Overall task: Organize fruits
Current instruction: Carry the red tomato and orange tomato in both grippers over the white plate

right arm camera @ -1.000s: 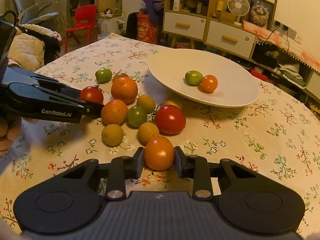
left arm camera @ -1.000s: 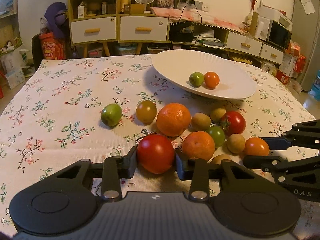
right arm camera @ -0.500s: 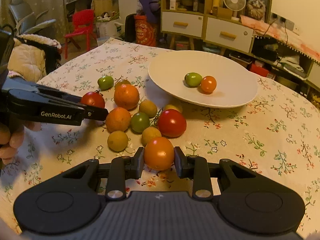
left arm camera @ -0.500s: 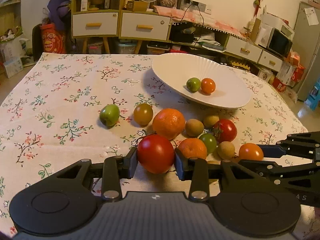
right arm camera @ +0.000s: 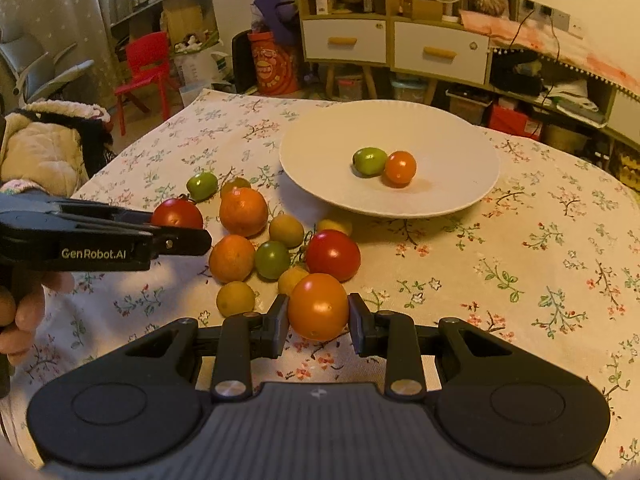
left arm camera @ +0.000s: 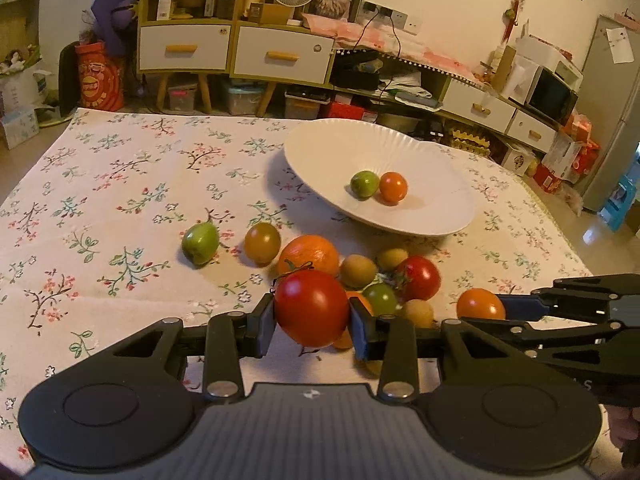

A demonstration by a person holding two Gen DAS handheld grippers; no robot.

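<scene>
My left gripper [left arm camera: 312,322] is shut on a red tomato [left arm camera: 311,307] and holds it above the tablecloth. My right gripper [right arm camera: 318,318] is shut on an orange tomato [right arm camera: 318,306], also lifted; it shows in the left wrist view [left arm camera: 480,304]. The white plate [left arm camera: 320,152] stands ahead and holds a green tomato [left arm camera: 364,185] and an orange tomato [left arm camera: 393,188]. Several loose fruits lie before it: a big orange [left arm camera: 309,255], a red tomato [right arm camera: 332,255], a green tomato [left arm camera: 200,237] and small yellow fruits.
The floral tablecloth [left arm camera: 100,184] covers the table. The left gripper's arm [right arm camera: 80,240] reaches in from the left in the right wrist view. Cabinets [left arm camera: 236,52] and clutter stand behind the far edge.
Both grippers have risen from the table with their tomatoes held. The fruits on the cloth and the plate have stayed where they were.
</scene>
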